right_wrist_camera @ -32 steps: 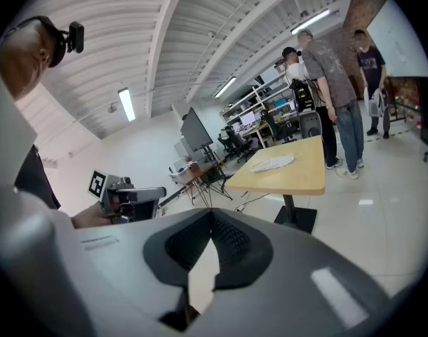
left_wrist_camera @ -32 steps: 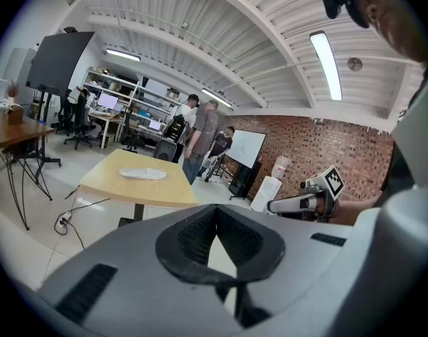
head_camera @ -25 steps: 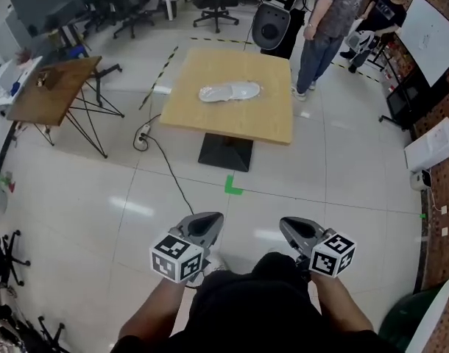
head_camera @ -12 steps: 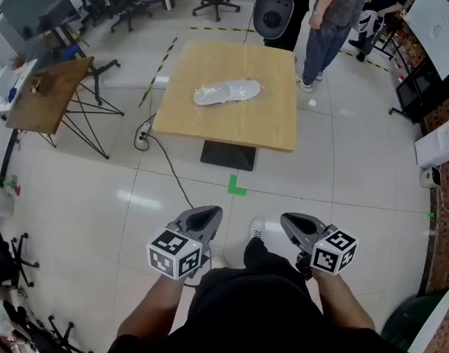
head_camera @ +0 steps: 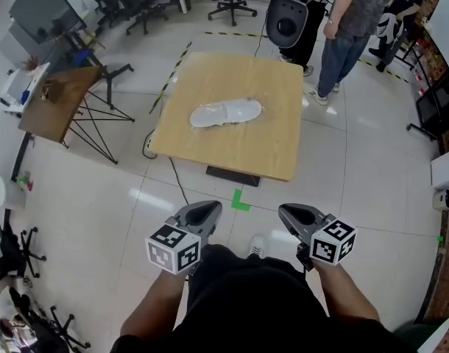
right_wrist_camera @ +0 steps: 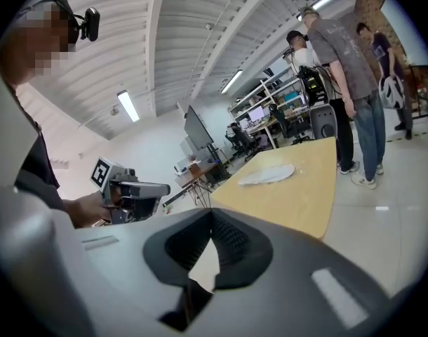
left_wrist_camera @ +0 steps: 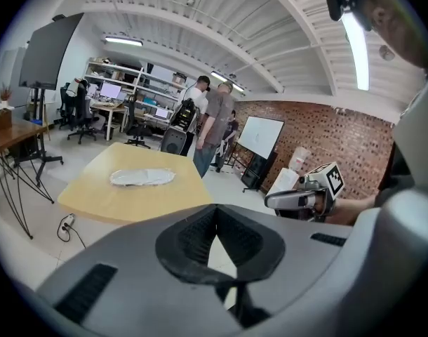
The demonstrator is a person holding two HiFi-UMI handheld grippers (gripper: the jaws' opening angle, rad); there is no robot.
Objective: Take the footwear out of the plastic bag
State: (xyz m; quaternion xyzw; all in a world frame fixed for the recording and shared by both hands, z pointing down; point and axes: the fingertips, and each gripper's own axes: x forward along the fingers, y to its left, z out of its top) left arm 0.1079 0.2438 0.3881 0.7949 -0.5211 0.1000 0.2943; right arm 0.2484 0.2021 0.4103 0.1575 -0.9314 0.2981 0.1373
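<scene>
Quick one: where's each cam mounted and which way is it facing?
Head view: on the person's head, facing steeply down at floor and table; shows left gripper, right gripper, forearms, dark torso.
Left gripper view: on the left gripper, along its shut jaws toward the table; right gripper at right.
Right gripper view: on the right gripper, along its shut jaws toward the table; left gripper at left.
Shared: all three see the bagged footwear on the table.

Left gripper (head_camera: 205,211), right gripper (head_camera: 290,212) side by side. Square light-wood table (head_camera: 261,149) ahead of both, well apart. Clear plastic bag holding footwear (head_camera: 226,113) on table, centre. Green tape corner (head_camera: 240,200) on floor between grippers and table.
</scene>
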